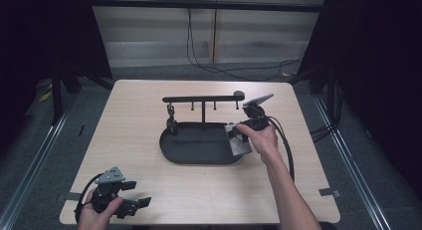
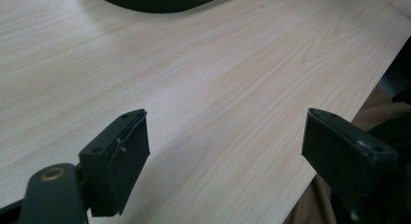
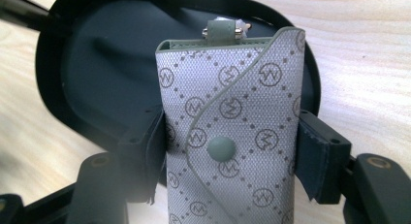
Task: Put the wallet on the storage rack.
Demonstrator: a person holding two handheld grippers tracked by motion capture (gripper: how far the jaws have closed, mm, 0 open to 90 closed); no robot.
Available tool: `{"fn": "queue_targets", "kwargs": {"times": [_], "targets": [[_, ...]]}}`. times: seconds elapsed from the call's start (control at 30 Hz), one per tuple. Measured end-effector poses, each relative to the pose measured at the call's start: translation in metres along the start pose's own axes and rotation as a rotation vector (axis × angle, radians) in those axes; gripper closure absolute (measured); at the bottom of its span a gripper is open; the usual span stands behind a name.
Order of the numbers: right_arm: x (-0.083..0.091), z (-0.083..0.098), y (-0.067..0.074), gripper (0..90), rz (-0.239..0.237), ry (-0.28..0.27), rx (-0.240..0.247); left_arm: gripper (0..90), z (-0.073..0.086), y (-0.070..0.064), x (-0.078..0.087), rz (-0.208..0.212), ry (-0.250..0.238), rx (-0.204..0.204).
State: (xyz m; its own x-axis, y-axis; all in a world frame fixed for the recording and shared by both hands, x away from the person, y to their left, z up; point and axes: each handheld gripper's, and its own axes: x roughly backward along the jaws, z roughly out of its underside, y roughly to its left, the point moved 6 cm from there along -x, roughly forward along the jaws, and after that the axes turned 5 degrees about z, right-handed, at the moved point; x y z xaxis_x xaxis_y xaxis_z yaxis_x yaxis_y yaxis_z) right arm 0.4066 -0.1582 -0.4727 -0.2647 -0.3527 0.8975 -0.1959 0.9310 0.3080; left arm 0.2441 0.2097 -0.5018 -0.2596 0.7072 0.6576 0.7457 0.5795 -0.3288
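Observation:
A grey patterned key pouch (image 3: pixel 230 132) with a green snap and trim is clamped between the pads of my right gripper (image 3: pixel 231 153). In the high view my right gripper (image 1: pixel 241 133) holds the key pouch (image 1: pixel 237 139) over the right end of a black oval tray (image 1: pixel 199 155). A black stand (image 1: pixel 203 98) with a horizontal bar and small hooks rises behind the tray; a dark item (image 1: pixel 171 121) hangs from its left hook. My left gripper (image 1: pixel 140 204) rests near the table's front left corner, and in its own view my left gripper (image 2: pixel 225 153) is open over bare wood.
The light wooden table (image 1: pixel 139 120) has its front edge close to the left gripper. The tray's rim (image 2: pixel 160 3) shows in the left gripper view. A cable (image 1: pixel 286 145) trails from the right gripper. Dark frames stand on either side of the table.

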Motion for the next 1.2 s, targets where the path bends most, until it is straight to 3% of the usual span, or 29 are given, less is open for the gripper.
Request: {"fn": "queue_targets", "kwargs": {"times": [0.43, 0.8, 1.2], "targets": [[-0.023, -0.004, -0.004, 35.0, -0.039, -0.03, -0.092, 17.1, -0.001, 0.0, 0.001, 0.004, -0.01, 0.002], [-0.03, -0.009, -0.005, 35.0, -0.054, -0.075, -0.122, 17.1, 0.0, 0.001, 0.001, 0.004, -0.004, 0.003], [-0.045, -0.008, -0.002, 33.9, -0.029, -0.055, -0.091, 17.1, 0.0, 0.0, 0.001, 0.006, -0.004, 0.002]]}}
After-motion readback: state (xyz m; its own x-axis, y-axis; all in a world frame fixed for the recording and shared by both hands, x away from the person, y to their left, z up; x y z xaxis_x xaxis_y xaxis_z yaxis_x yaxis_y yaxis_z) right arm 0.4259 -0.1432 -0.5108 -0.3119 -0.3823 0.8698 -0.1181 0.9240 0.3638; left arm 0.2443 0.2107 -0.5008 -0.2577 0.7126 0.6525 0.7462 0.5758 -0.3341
